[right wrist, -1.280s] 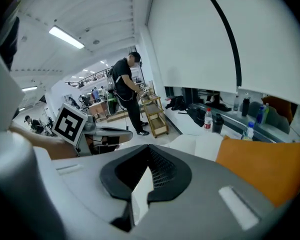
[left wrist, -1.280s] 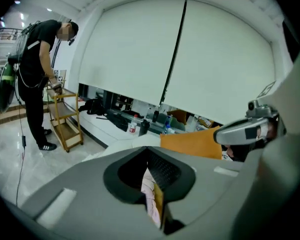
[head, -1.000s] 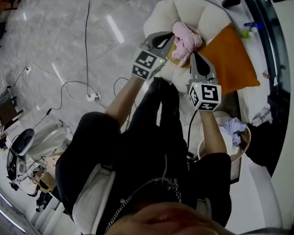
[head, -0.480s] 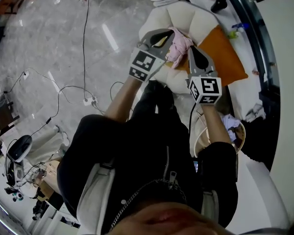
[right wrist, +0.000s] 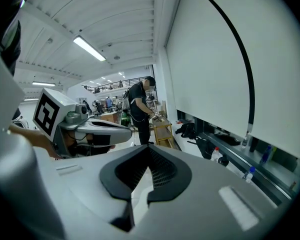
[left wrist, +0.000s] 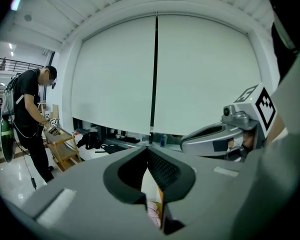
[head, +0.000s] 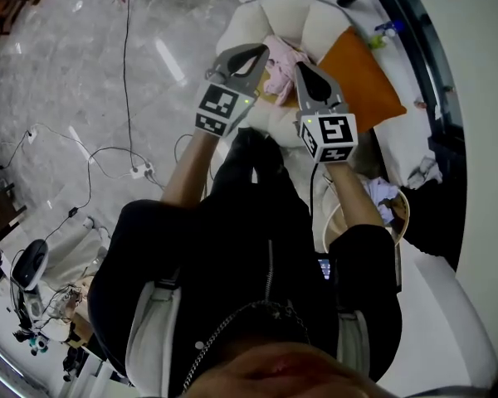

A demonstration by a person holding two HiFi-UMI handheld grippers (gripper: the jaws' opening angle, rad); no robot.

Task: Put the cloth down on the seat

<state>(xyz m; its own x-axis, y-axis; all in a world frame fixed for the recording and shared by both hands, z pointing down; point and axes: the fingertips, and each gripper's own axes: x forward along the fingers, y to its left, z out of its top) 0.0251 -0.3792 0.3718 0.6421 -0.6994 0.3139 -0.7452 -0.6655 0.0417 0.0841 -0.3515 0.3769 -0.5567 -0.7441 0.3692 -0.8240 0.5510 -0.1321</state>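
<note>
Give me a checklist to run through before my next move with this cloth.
1. Cloth lying on the seat: ok.
2. Left hand-held gripper shut with nothing in it: ok.
3. Right hand-held gripper shut with nothing in it: ok.
4. Cloth spread flat: not ok, it is bunched up.
5. Cloth clear of the orange cushion: cannot tell.
</note>
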